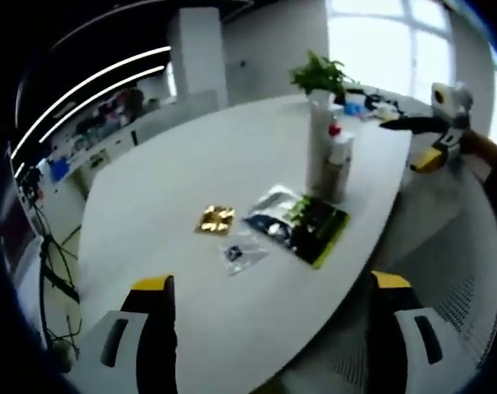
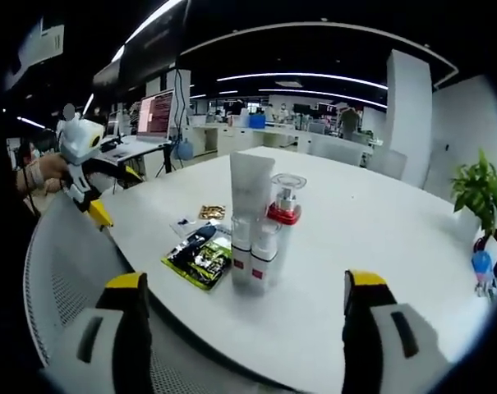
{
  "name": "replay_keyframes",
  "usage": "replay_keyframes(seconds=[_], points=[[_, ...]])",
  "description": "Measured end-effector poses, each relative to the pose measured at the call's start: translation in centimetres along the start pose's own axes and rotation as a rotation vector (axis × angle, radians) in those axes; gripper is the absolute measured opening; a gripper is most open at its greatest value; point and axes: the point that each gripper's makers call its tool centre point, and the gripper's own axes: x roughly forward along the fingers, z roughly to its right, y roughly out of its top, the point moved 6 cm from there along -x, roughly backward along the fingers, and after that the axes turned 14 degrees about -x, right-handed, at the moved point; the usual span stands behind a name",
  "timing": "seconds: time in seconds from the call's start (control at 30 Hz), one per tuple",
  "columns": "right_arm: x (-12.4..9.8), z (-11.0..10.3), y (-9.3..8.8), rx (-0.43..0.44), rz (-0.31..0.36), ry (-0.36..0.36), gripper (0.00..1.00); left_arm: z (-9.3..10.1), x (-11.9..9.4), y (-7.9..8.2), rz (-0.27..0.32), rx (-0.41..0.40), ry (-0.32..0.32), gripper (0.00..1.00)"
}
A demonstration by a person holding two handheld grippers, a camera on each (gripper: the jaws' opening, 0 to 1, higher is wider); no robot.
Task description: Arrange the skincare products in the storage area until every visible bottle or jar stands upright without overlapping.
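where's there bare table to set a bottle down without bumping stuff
Free: the wide white table right of the standing bottles toward the plant, and the far side beyond them. Crowded: left of the bottles, where flat sachets lie close together near the table edge.

Large white oval table (image 1: 232, 164) ahead of me, pale and glossy. A white mesh-backed chair (image 2: 63, 279) sits tucked against its edge. A potted green plant (image 1: 319, 75) stands at the far end. Bright windows (image 1: 379, 41) behind it, washed out with daylight. White square pillar (image 1: 197, 53) beyond the table. Dark ceiling with long curved light strips (image 2: 301, 78). Desks with a lit monitor (image 2: 155, 113) farther back in the open office.
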Motion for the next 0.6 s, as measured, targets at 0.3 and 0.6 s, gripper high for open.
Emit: replay_keyframes(seconds=[0.3, 0.6], points=[[0.0, 0.0, 0.0, -0.003, 0.008, -0.003, 0.99, -0.6, 1.6, 0.2, -0.055, 0.104, -0.066, 0.78], [-0.1, 0.1, 0.1, 0.011, 0.022, -0.004, 0.98, -1.8, 3.7, 1.3, -0.106, 0.185, -0.120, 0.65]])
